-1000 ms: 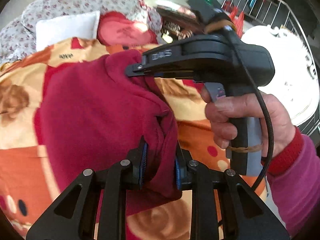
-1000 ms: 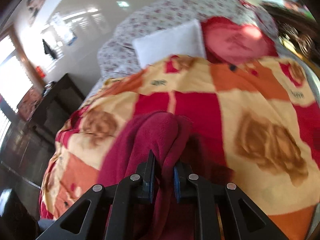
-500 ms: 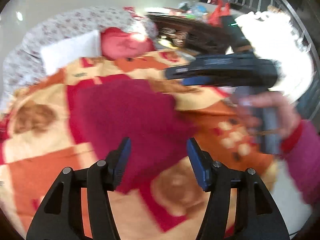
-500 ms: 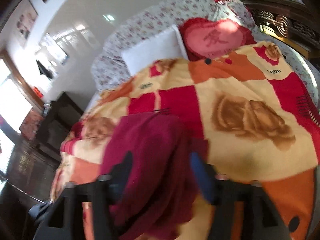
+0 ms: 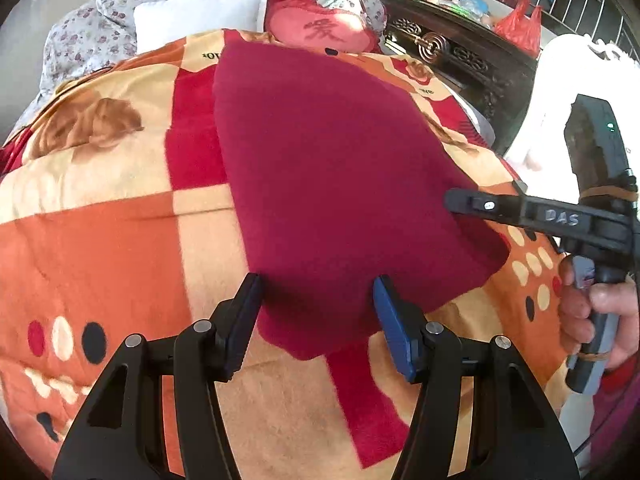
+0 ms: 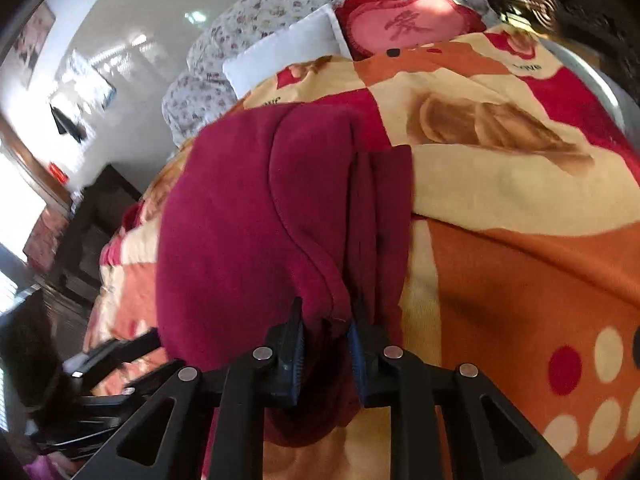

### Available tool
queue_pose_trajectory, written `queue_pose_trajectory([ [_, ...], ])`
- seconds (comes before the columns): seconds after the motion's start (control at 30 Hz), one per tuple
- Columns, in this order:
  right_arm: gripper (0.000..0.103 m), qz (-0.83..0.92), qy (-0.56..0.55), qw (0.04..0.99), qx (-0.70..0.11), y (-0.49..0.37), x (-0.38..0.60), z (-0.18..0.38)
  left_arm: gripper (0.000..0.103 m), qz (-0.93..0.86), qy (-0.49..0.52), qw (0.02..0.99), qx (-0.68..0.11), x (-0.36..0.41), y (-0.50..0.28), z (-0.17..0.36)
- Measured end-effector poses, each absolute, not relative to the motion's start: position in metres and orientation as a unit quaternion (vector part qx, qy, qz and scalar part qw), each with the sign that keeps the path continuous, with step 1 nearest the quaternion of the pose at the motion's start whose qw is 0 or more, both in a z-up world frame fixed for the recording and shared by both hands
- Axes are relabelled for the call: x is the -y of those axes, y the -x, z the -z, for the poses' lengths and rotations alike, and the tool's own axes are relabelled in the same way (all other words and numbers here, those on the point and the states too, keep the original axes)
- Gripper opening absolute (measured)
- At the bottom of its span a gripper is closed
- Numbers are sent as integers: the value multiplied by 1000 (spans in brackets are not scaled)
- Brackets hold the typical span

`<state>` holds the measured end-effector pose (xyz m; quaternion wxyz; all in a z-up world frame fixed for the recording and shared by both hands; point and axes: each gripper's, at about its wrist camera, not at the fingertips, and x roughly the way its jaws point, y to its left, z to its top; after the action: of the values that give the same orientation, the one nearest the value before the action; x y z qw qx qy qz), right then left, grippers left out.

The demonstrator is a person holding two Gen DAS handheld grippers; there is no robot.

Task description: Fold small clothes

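A maroon garment (image 5: 340, 160) lies folded and flat on the orange, red and cream blanket (image 5: 100, 240). My left gripper (image 5: 316, 300) is open, its fingers standing either side of the garment's near edge without pressing it. In the right wrist view the same garment (image 6: 232, 220) has a bunched edge between the pads of my right gripper (image 6: 325, 326), whose jaws are closing and pinch the cloth. The left wrist view shows the right gripper (image 5: 460, 202) at the garment's right edge, held by a hand (image 5: 592, 312). The left gripper (image 6: 100, 360) appears blurred at lower left.
At the bed's far end lie a white pillow (image 5: 200, 16), a red heart cushion (image 5: 320, 32) and a floral quilt (image 5: 100, 20). Dark carved wooden furniture (image 5: 460, 52) runs along the right, with a red bag (image 5: 520, 28) behind. A dark cabinet (image 6: 92, 216) stands left of the bed.
Both grippers let go of the lifted garment, which now lies flat. The left gripper drew back to its near edge and stays open. The right gripper opened, then closed on the right edge.
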<state>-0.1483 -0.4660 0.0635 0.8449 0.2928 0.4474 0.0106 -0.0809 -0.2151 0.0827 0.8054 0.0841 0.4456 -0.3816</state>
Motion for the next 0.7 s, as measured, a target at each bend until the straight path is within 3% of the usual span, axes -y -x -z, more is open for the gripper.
queue_pose_trajectory([
  [0.07,19,-5,-282,851,-442,151,467,-76,58,379,-78,811,-438,210,81,-91],
  [0.17,31,-2,-262,867,-425,151,461,-99,58,368,-67,829,-416,205,77,-106],
  [0.23,79,11,-247,879,-407,148,457,-111,58,364,-60,833,-412,206,70,-110],
  [0.27,83,15,-248,882,-400,146,457,-114,58,361,-57,834,-412,208,66,-111],
  [0.57,83,35,-296,847,-439,106,474,-64,58,359,-38,828,-429,228,37,-98],
  [0.7,89,14,-331,839,-433,104,484,-47,68,360,-23,827,-431,232,26,-89],
])
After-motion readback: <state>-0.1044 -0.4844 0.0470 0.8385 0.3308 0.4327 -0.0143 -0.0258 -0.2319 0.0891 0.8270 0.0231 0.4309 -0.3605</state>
